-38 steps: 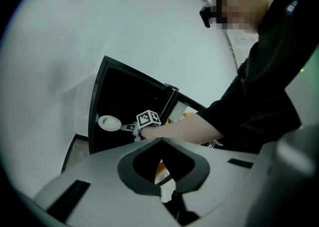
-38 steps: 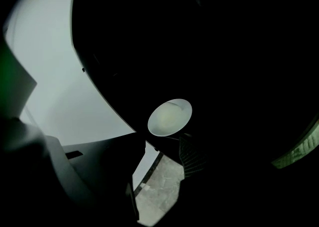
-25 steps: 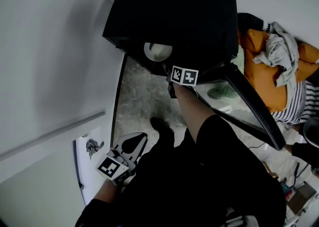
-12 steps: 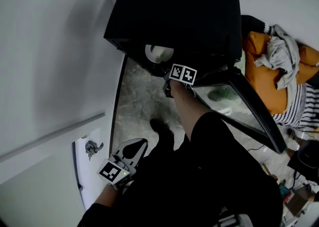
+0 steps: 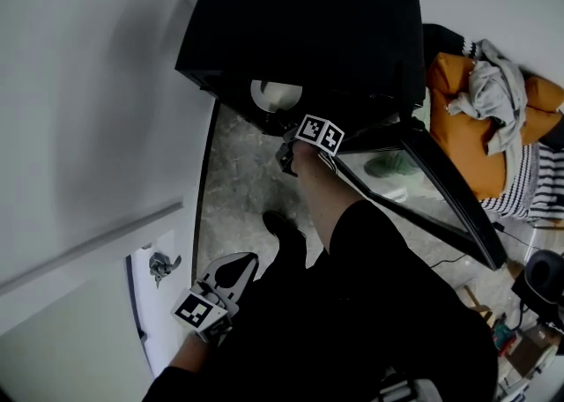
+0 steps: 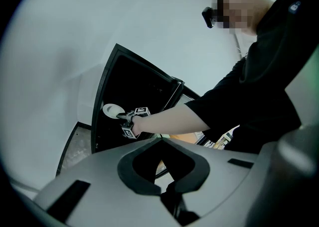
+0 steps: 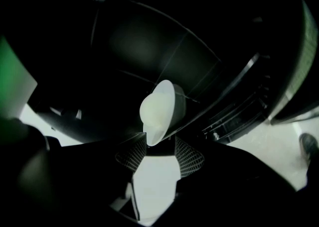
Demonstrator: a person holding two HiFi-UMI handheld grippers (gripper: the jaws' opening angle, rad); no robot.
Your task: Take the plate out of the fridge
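Observation:
A white plate [image 5: 276,94] shows at the mouth of the open black fridge [image 5: 308,21]. My right gripper [image 5: 285,130] is shut on the plate's near rim, and the plate [image 7: 158,109] stands on edge between the mesh pads [image 7: 188,157] in front of the dark fridge interior. From the left gripper view, the plate [image 6: 110,110] and the right gripper [image 6: 124,118] are at the fridge opening. My left gripper [image 5: 248,258] hangs low at the left, far from the fridge, its jaws [image 6: 160,140] together and holding nothing.
The fridge door [image 5: 441,197] stands swung open to the right, with a green item [image 5: 388,165] seen through its glass. Orange and grey clothes [image 5: 480,109] are piled right of the fridge. Below are the marble floor [image 5: 238,180], my shoe [image 5: 284,226] and a white panel with a metal latch [image 5: 163,264].
My right gripper has shifted slightly left with the plate in it. The left gripper has drifted a little lower.

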